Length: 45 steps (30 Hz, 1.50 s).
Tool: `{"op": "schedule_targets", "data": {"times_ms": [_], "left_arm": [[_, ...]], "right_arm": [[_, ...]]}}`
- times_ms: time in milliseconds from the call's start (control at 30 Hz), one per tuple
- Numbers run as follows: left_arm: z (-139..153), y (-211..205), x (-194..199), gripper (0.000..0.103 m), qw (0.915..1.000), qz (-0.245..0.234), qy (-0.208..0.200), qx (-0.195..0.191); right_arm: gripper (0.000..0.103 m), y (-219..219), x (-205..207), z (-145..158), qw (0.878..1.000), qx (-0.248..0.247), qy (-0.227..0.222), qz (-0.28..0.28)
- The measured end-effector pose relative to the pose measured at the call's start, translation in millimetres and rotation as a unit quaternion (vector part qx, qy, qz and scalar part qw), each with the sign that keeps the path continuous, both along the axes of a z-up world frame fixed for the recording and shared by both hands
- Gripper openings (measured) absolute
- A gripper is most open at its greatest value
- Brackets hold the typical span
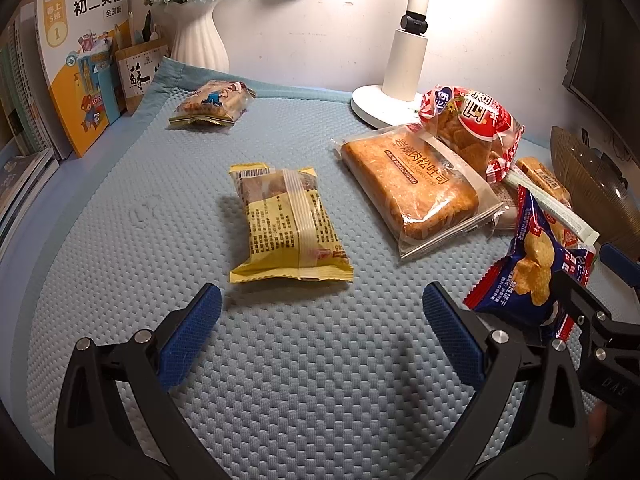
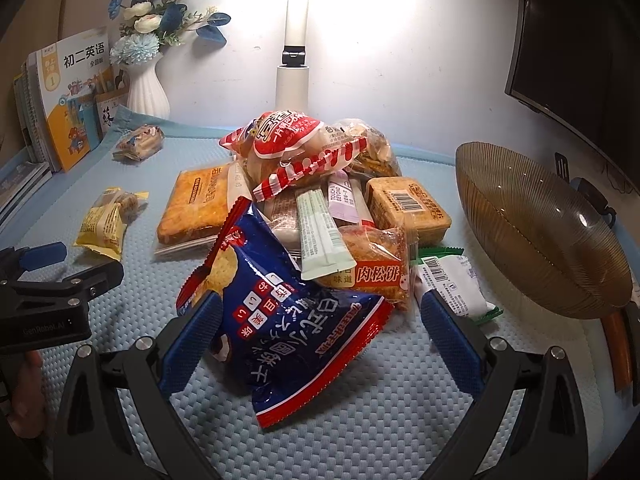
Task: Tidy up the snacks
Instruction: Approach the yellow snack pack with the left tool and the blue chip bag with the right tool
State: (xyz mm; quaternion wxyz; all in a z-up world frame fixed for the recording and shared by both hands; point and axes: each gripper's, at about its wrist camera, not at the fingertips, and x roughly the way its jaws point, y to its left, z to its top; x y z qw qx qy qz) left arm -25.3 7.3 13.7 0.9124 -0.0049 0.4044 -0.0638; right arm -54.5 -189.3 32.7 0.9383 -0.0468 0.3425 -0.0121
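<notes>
A dark blue cracker bag point(image 2: 288, 320) lies at the front of a snack pile, between the wide-apart fingers of my right gripper point(image 2: 320, 332), which is open; the bag leans against the left pad point(image 2: 196, 332). The pile behind holds a red-and-white bag point(image 2: 296, 148), a toast pack point(image 2: 200, 204), a meat-floss cake point(image 2: 372, 260) and stick sachets point(image 2: 320, 236). My left gripper point(image 1: 320, 320) is open and empty, just short of a yellow snack pack point(image 1: 288, 224). The blue bag point(image 1: 536, 264) stands to its right. A small cake pack point(image 1: 212, 104) lies far back.
A ribbed brown glass bowl point(image 2: 540, 232) sits at the right on the blue textured mat point(image 1: 280, 380). A white lamp base point(image 1: 380, 108), a white vase point(image 1: 200, 40) and upright books point(image 1: 80, 72) line the back and left. A dark monitor point(image 2: 580, 60) hangs at the right.
</notes>
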Motion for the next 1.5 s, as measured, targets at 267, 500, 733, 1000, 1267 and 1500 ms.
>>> {"op": "schedule_targets", "data": {"times_ms": [267,500,733,1000,1267,1500], "left_arm": [[0.9,0.6,0.8,0.1,1.0,-0.001,0.0,-0.001],[1.1,0.4,1.0,0.1,1.0,0.0,0.0,-0.001],[1.5,0.4,1.3,0.1,1.0,0.0,0.001,-0.001],[1.7,0.2,1.5,0.1,1.0,0.0,0.001,-0.001],[-0.2,-2.2,1.6,0.1,1.0,0.001,0.004,-0.004],[-2.1,-5.7,0.8,0.1,0.9999,0.002,0.007,-0.01]], "right_arm": [[0.098,0.3,-0.2,0.0,1.0,0.0,0.0,-0.001],[0.098,0.2,-0.2,0.1,1.0,0.0,0.0,-0.001],[0.098,-1.7,0.3,-0.9,1.0,0.011,0.004,-0.002],[0.098,1.3,1.1,-1.1,1.0,0.001,0.004,0.001],[0.098,1.3,1.3,-1.4,1.0,0.002,0.005,0.002],[0.098,0.3,1.7,-2.0,1.0,0.005,0.007,0.003]]}}
